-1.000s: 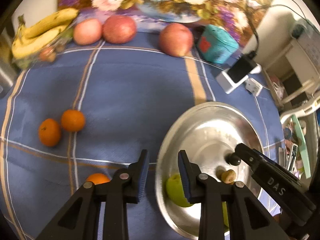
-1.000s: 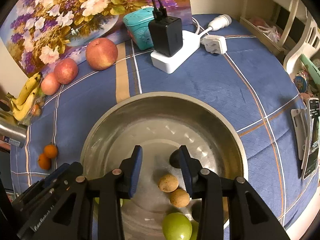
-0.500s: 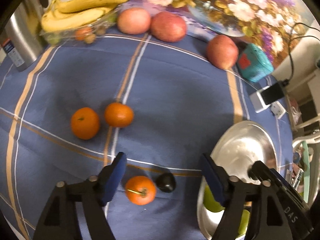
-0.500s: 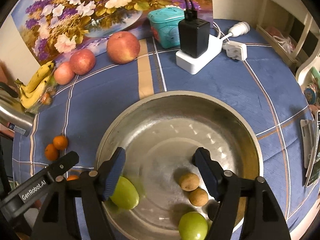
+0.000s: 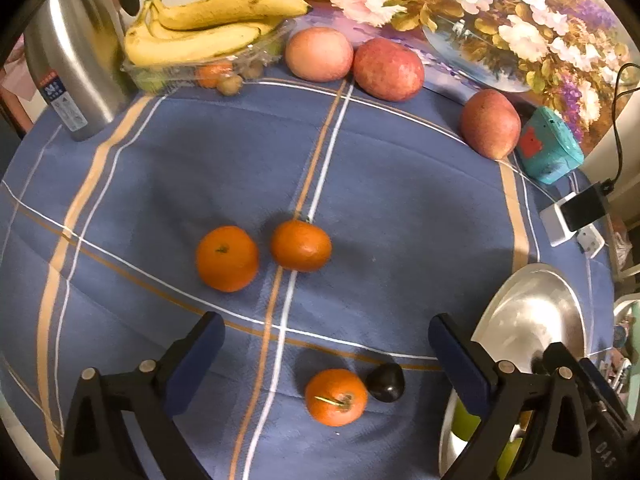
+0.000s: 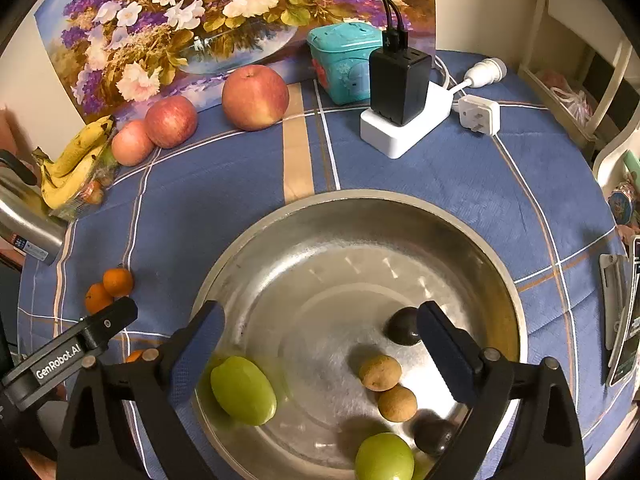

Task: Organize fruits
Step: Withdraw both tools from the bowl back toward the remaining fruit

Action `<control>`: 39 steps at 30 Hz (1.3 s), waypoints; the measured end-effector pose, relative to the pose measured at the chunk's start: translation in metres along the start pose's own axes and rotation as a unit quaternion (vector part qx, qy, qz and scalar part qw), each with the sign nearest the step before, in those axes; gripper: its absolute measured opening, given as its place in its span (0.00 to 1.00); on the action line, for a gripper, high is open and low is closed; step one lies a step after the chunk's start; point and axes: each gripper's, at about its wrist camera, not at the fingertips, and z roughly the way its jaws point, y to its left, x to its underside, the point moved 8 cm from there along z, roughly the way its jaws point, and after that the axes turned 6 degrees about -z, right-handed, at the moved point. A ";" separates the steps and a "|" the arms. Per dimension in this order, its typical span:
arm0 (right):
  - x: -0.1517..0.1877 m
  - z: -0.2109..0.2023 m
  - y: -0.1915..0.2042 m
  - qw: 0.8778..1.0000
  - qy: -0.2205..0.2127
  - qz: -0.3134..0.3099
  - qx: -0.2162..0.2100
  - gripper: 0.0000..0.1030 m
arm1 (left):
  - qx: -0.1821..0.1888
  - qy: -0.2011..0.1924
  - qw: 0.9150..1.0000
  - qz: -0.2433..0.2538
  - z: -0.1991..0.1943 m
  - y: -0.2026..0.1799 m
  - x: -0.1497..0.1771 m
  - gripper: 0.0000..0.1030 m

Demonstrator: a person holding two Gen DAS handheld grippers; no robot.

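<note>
- Left gripper (image 5: pixel 324 354): jaws have just been opening and stand wide apart with nothing gripped. It points down at the blue checked tablecloth (image 5: pixel 400 200), above a small orange (image 5: pixel 336 397) and a dark plum (image 5: pixel 385 377) that touch each other. This placement suits a pick of one of these two, judging by the wide gap.
- Right gripper (image 6: pixel 320 344): jaws have likewise just been opening and hold nothing. It hangs over the steel bowl (image 6: pixel 360 204), which appears to serve as the collecting place.
- Fruit in the bowl, right wrist view: a green fruit (image 6: pixel 243 390) lies near the left jaw, free of the pads; two tan fruits (image 6: pixel 380 373) touch each other; two dark fruits and a second green fruit (image 6: pixel 384 456) lie near the lower edge.
- Fruit outside the bowl: two oranges (image 5: pixel 227 258) lie side by side farther up the cloth; three apples (image 5: pixel 388 69) and a bunch of bananas (image 5: pixel 208 28) stand along the far edge by the flower painting (image 5: pixel 500 12).
- Left wrist view alone shows the small orange with the plum, and the metal flask (image 5: pixel 76 52) in full.
- Right wrist view alone shows the inside of the bowl, the charger block (image 6: pixel 400 84) on its white base, and the left gripper's body at the lower left.
</note>
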 end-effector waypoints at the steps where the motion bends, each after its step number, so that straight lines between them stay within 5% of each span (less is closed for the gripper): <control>1: 0.000 0.000 0.001 1.000 -0.002 -0.001 -0.001 0.94 | -0.004 -0.002 1.000 0.001 0.000 0.001 0.000 1.00; 17: -0.006 -0.004 0.010 1.000 -0.023 0.012 -0.018 0.94 | 0.007 -0.036 0.999 -0.002 -0.014 0.024 -0.019 1.00; 32: -0.009 -0.012 0.078 0.996 -0.038 -0.043 -0.066 0.94 | 0.014 -0.051 0.998 -0.034 -0.031 0.076 -0.041 1.00; 39: 0.005 -0.004 0.114 0.995 -0.011 -0.074 -0.070 0.94 | 0.019 -0.038 0.998 -0.052 -0.032 0.090 -0.035 1.00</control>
